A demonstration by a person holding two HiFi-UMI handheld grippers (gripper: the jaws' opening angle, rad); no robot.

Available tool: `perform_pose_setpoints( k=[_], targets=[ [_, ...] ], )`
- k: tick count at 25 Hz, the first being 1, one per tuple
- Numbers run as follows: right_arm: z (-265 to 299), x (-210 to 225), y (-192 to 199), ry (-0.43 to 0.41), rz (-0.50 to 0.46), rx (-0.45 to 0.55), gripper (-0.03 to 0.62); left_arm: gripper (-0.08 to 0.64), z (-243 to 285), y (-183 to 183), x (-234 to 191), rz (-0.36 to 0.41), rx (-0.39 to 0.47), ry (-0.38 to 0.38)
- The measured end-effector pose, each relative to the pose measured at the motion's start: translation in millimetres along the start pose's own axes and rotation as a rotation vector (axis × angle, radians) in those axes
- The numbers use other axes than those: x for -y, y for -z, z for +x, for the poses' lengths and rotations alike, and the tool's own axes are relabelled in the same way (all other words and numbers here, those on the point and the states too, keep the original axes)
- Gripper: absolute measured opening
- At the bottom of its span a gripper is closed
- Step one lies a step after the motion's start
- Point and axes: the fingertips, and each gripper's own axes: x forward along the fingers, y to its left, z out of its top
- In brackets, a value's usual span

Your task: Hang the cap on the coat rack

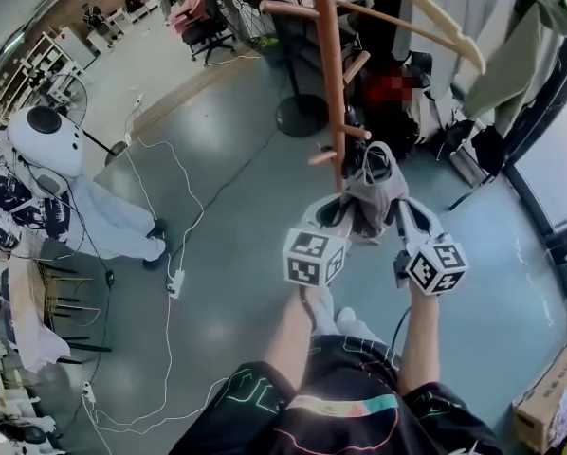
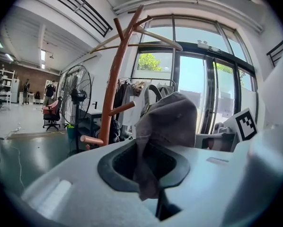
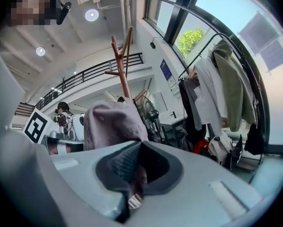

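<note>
Head view: the left gripper (image 1: 343, 212) and the right gripper (image 1: 397, 214) are raised side by side, and the grey cap (image 1: 373, 193) sags between their tips. The brown coat rack (image 1: 327, 64) rises at 11 o'clock from the cap, and 1 short peg (image 1: 323, 157) sticks out at 10 o'clock. Whether the cap touches the pole cannot be told.

Left gripper view: the jaws are nipped onto a fold of the cap's fabric. Its crown bulges above them at 12 o'clock. The rack stands at 10 o'clock, and a floor fan (image 2: 77, 98) at 9 o'clock.

Right gripper view: the jaws clamp the cap's edge, with the crown at 11 o'clock. The rack's top shows behind it at 12 o'clock. Hanging garments (image 3: 217, 93) fill 2 o'clock.
</note>
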Motion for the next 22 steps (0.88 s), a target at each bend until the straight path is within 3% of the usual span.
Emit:
perform_pose_setpoints(
  k=[22],
  targets=[
    [57, 15, 17, 0.016, 0.063, -0.042, 0.008, 0.051, 35, 8, -38, -0.038, -0.055, 0.007]
  ],
)
